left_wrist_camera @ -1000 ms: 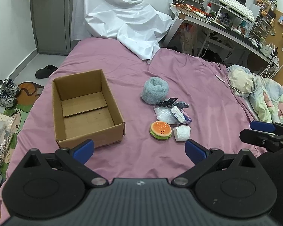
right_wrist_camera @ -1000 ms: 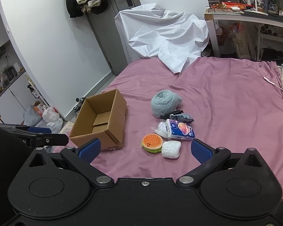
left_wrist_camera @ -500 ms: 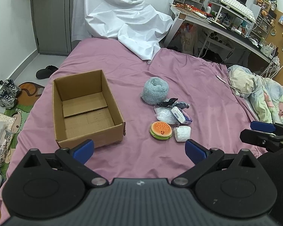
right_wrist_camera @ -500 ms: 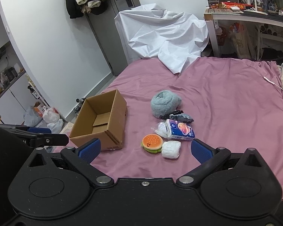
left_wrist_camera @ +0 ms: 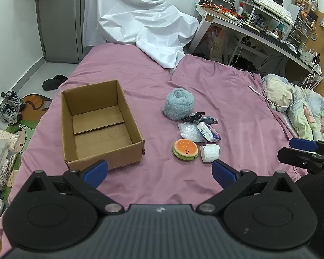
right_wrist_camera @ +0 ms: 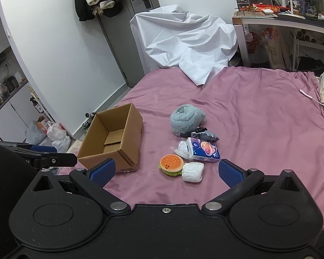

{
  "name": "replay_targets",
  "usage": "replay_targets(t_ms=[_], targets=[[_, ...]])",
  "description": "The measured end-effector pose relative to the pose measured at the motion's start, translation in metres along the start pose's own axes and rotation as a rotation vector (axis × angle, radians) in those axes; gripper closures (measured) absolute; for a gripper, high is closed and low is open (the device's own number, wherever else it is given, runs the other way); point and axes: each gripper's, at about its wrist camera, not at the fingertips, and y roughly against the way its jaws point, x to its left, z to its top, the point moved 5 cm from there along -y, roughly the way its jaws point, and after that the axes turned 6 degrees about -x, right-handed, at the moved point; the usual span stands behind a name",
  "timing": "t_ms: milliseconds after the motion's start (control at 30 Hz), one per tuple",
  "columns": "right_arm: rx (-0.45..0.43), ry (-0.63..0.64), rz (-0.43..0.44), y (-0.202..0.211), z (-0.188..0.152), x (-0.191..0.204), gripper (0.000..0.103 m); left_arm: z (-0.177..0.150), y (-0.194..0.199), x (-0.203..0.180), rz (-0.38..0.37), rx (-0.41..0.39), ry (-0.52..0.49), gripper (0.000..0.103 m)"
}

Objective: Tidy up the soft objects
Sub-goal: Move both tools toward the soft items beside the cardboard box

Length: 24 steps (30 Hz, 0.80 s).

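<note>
Open cardboard box (left_wrist_camera: 101, 125) on the left of the purple bedsheet (left_wrist_camera: 226, 99), nothing inside. Right of it, a fluffy blue roll (left_wrist_camera: 179, 103), tissue pack (left_wrist_camera: 208, 131), burger plush (left_wrist_camera: 185, 149), white bundle (left_wrist_camera: 210, 153), maybe dark socks (left_wrist_camera: 196, 117). Left gripper (left_wrist_camera: 159, 171) and right gripper (right_wrist_camera: 165, 171) both spread wide, holding nothing.

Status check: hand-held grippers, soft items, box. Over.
Left hand-held gripper open, right hand-held gripper open, both empty. Cardboard box empty; burger plush on bed. Nothing blocking.
</note>
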Motion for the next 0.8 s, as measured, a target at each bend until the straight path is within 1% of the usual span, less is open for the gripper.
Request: replay_targets(t_ms=[367, 567, 800], targets=[[0.001, 0.002, 0.000, 0.0008, -0.0002, 0.0004, 0.000, -0.0004, -0.0005, -0.0012, -0.002, 0.002, -0.005, 0.001], [-0.002, 0.018, 0.003, 0.0016, 0.0012, 0.0011, 0.000, -0.0037, -0.0076, 0.0001, -0.028, 0.009, -0.021, 0.001], [-0.030, 0.037, 0.009, 0.0024, 0.0031, 0.0001, 0.000, 0.0052, -0.0087, -0.0061, -0.046, -0.023, -0.087, 0.001]])
